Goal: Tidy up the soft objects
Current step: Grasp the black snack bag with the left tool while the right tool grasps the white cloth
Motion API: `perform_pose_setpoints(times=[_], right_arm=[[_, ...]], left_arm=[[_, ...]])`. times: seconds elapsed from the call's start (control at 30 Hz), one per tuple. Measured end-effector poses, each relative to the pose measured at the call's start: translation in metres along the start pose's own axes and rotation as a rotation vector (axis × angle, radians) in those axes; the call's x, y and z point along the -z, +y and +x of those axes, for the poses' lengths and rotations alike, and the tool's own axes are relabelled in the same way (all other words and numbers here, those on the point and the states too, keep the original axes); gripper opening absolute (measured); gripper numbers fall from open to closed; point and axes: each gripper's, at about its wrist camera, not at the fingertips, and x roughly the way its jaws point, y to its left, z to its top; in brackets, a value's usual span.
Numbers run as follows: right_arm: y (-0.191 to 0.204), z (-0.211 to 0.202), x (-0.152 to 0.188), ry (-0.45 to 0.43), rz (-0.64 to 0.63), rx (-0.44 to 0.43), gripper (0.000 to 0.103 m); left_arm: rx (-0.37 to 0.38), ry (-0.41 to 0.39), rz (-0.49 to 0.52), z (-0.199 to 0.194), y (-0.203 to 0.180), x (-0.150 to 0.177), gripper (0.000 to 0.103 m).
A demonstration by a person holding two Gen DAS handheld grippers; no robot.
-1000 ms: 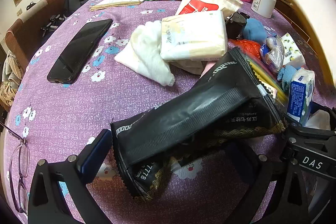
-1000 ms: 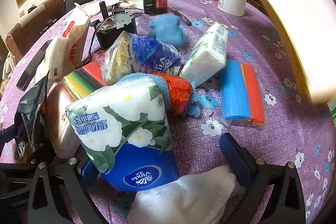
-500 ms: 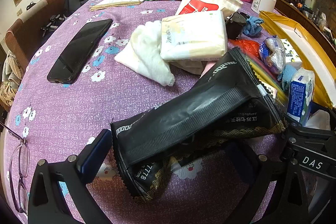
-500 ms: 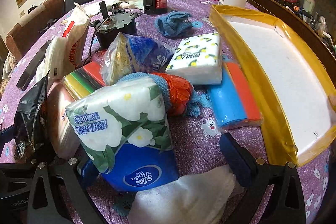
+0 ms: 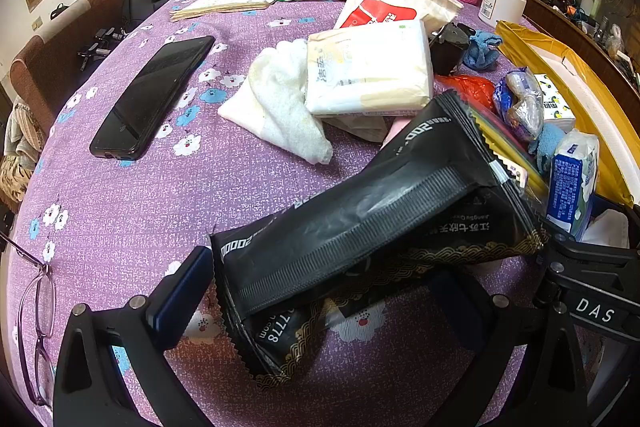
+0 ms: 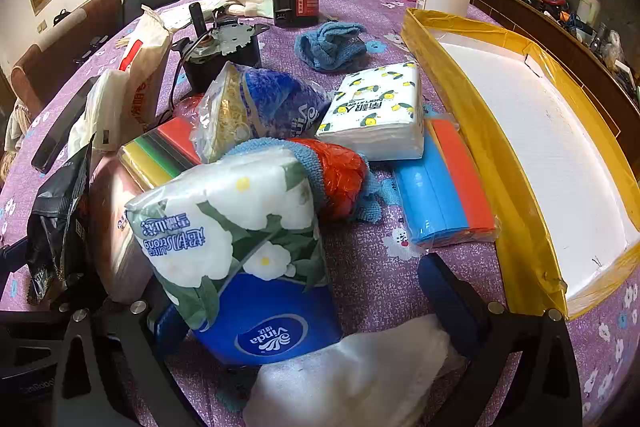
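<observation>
Both tools were the same make. The left gripper (image 5: 324,299) had two black plastic arms with triangular cut-outs, each ending in a dark blue padded finger (image 5: 180,291), with a round silver screw head beside each pad. The right gripper (image 6: 304,307) showed the same black frame, blue pads (image 6: 444,291) and silver screws. Seen from the left camera, its side carried white letters reading "DAS". Faint grey lettering marked the left tool's body in the right camera's view.
</observation>
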Motion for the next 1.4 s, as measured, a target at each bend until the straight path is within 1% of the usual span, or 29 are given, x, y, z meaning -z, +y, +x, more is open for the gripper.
perform_pose_setpoints(times=[0.43,0.53,0.63,0.7,0.73,0.8,0.87,0.9,0.93,1.0,1.07,1.1,1.13,1.23,1.33,1.37,1.4], right_arm=[[0.001,0.001,0.000,0.007,-0.013,-0.004,0.102],[-0.006,0.005,-0.006,0.057,-0.069,-0.043,0.102],[-0.010,0.006,-0.009,0.107,-0.168,-0.105,0.102],[-0.015,0.003,-0.003,0.118,-0.236,-0.138,0.102],[-0.017,0.002,0.001,0.121,-0.250,-0.150,0.102],[-0.019,-0.005,0.011,0.128,-0.311,-0.180,0.102],[-0.025,-0.012,0.021,0.121,-0.343,-0.219,0.102],[-0.029,-0.016,0.026,0.119,-0.355,-0.252,0.103],[-0.032,-0.021,0.030,0.114,-0.366,-0.304,0.102],[-0.040,-0.032,0.033,0.073,-0.357,-0.370,0.102],[-0.046,-0.043,0.031,0.027,-0.354,-0.388,0.097],[-0.048,-0.049,0.028,-0.009,-0.351,-0.387,0.095],[-0.049,-0.050,0.025,-0.026,-0.347,-0.388,0.095],[-0.052,-0.049,0.016,-0.023,-0.319,-0.431,0.095],[-0.054,-0.053,0.016,-0.038,-0.311,-0.455,0.095],[-0.054,-0.054,0.017,-0.039,-0.310,-0.459,0.095],[-0.057,-0.054,0.019,-0.039,-0.304,-0.468,0.095]], left_arm=[[0.000,0.000,0.000,0.000,0.000,0.000,0.103],[0.000,0.000,0.001,-0.001,0.001,0.000,0.103],[0.002,0.001,-0.002,0.000,0.003,0.000,0.103],[0.004,0.002,0.005,-0.002,0.003,0.000,0.103],[0.006,0.010,0.016,-0.003,0.003,0.000,0.103],[0.034,0.032,0.034,-0.006,0.002,0.001,0.103],[0.073,0.023,0.033,-0.015,0.006,0.006,0.103],[0.090,0.009,0.041,-0.021,0.008,0.009,0.103],[0.104,-0.009,0.046,-0.029,0.011,0.013,0.103],[0.122,-0.027,0.049,-0.039,0.015,0.020,0.103],[0.134,-0.047,0.039,-0.048,0.022,0.025,0.103],[0.131,-0.062,0.034,-0.052,0.025,0.026,0.103],[0.130,-0.068,0.030,-0.055,0.027,0.026,0.103],[0.128,-0.084,0.011,-0.060,0.035,0.023,0.103],[0.110,-0.097,0.041,-0.056,0.033,0.011,0.103],[0.122,-0.092,0.061,-0.053,0.030,0.006,0.103],[0.153,-0.081,0.093,-0.048,0.026,0.002,0.103]])
